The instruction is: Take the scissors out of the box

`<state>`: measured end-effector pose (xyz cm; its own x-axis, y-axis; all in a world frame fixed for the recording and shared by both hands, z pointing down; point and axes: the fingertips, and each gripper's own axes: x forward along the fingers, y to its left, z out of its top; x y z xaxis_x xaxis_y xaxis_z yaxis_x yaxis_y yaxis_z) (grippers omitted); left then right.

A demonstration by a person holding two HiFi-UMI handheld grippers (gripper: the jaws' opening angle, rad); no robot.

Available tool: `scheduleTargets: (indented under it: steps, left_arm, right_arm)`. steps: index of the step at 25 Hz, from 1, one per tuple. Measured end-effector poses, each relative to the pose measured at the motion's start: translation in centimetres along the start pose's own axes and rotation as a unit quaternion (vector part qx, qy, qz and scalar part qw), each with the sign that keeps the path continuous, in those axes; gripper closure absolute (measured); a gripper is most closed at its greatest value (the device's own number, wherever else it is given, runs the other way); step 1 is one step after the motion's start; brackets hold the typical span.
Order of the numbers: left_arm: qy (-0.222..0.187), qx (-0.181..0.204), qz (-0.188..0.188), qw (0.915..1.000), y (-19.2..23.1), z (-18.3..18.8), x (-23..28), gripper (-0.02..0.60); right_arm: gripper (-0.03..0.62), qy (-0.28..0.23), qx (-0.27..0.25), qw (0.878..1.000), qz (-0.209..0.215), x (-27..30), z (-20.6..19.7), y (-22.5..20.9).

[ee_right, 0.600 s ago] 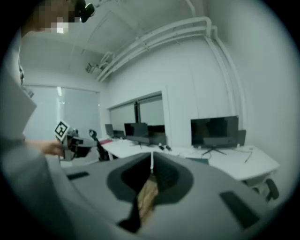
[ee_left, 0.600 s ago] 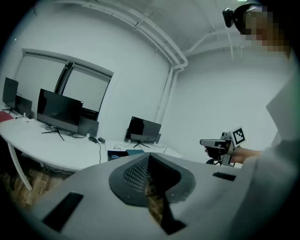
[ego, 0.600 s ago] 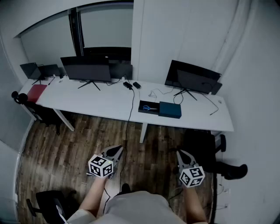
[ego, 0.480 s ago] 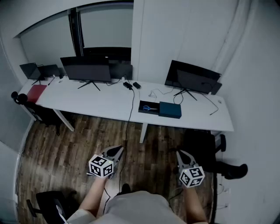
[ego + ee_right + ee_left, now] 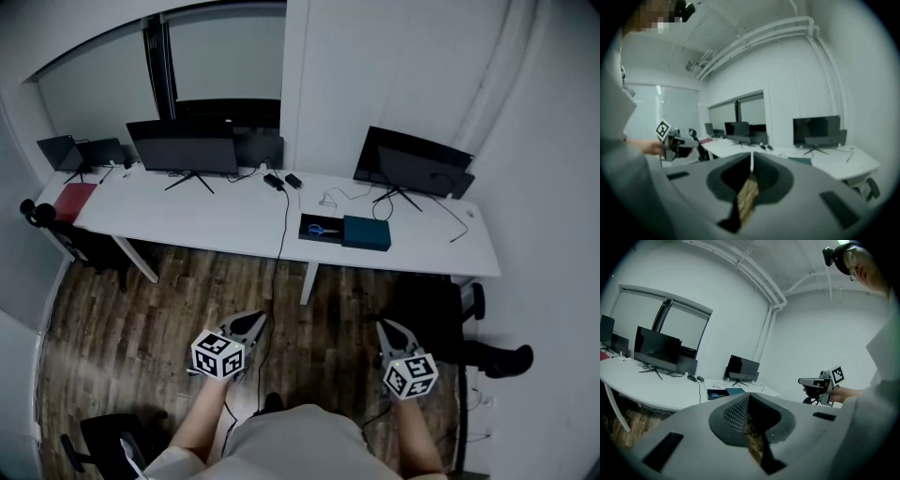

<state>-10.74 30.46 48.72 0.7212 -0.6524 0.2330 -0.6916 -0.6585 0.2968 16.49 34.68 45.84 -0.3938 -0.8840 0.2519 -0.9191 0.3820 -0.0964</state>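
grippers both clenched and empty: left gripper and right gripper hang low over the wood floor, jaws pressed together with nothing between them, each tipped slightly down toward the desk. well apart from them, the scissors lie inside the open black box, near the front edge of the white desk, right of its middle. a teal case touches the box's right side, and a monitor stands behind.
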Motion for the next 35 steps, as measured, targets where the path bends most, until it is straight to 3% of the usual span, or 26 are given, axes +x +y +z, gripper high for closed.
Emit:
scheduleTargets:
  steps: [11, 18, 28, 35]
  left_arm:
    - [0.012, 0.014, -0.032, 0.9993, 2.3, 0.4, 0.1, 0.549]
    - [0.012, 0.004, -0.03, 0.9995, 4.1, 0.5, 0.8, 0.549]
    - [0.024, -0.011, -0.013, 0.9996, 6.9, 0.3, 4.5, 0.549]
    - [0.03, -0.01, -0.007, 0.9995, 8.8, 1.8, 10.0, 0.549]
  right_arm:
    - [0.557, 0.012, 0.0, 1.0, -0.025, 2.3, -0.6, 2.2]
    - [0.557, 0.026, -0.006, 0.999, -0.028, 4.2, -1.1, 2.7]
    - [0.557, 0.029, -0.013, 0.999, -0.014, 9.6, -1.4, 0.3]
    - [0.557, 0.034, -0.037, 0.999, 0.003, 14.9, -0.1, -3.5]
